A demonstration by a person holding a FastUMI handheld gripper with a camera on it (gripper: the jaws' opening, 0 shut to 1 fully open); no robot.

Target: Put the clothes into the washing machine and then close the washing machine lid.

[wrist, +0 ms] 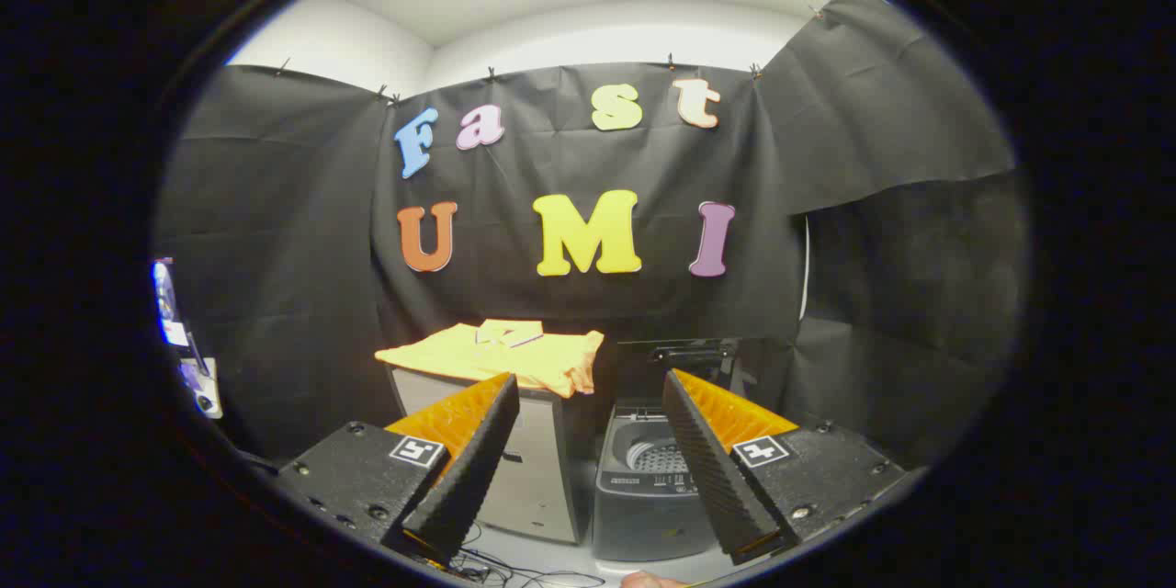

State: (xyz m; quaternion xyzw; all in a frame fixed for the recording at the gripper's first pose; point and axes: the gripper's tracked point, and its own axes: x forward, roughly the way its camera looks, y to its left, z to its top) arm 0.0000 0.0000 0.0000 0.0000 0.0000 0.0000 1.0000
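Yellow clothes [501, 354] folded flat atop a grey cabinet [537, 469], beyond the left finger, washing machine [648, 487] beside it with lid [694, 352] raised, drum exposed between the fingers, tongs [588, 459] spread wide, empty, cables [514, 570] on floor below.

The washing machine [654, 478] — its right side hidden behind a finger [712, 464] — shows only part of its drum.
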